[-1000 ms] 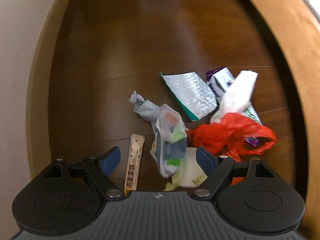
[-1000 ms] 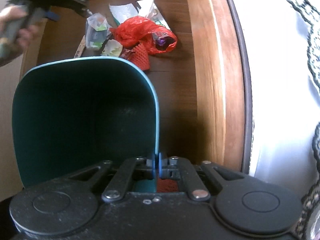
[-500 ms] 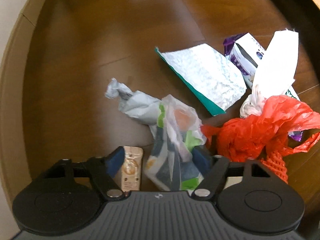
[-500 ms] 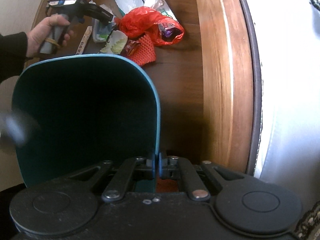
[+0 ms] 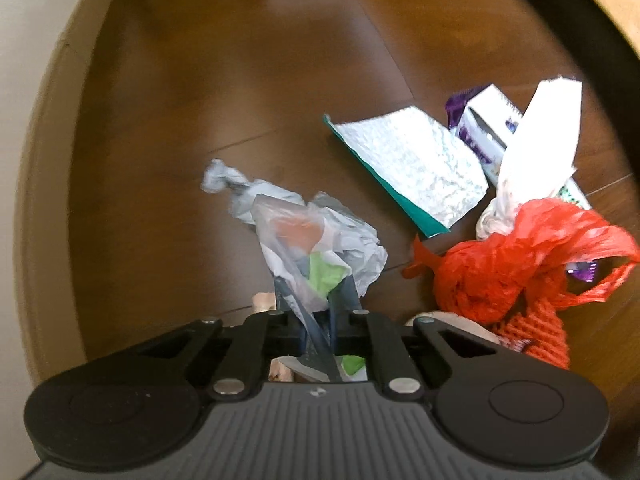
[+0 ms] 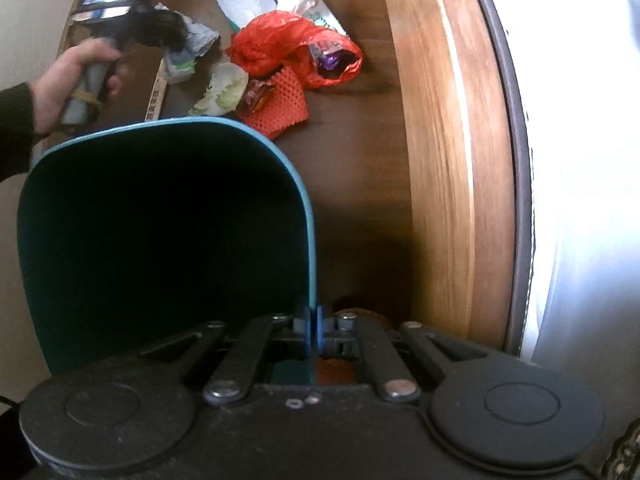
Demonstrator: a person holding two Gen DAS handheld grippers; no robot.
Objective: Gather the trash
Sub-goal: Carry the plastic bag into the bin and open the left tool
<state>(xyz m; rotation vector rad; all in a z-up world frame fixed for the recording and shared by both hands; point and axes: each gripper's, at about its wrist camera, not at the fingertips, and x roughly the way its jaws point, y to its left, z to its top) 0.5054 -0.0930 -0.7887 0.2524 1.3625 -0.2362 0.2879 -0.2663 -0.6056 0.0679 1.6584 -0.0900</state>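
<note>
My left gripper is shut on a crumpled clear and grey plastic bag with green and orange print, on the dark wooden floor. Right of it lie a red plastic bag, an orange foam net, a silver foil pouch, a white and purple carton and white paper. My right gripper is shut on the rim of a teal bin, whose dark opening faces the pile. The right wrist view shows the left gripper at the bag.
A wooden stick wrapper and a pale lettuce leaf lie between the bin and the pile. A light wooden threshold runs along the right, with a white surface beyond. A pale wall bounds the left.
My left gripper moved forward over the plastic bag and closed on it. The right gripper kept its hold on the bin rim and shifted a little.
</note>
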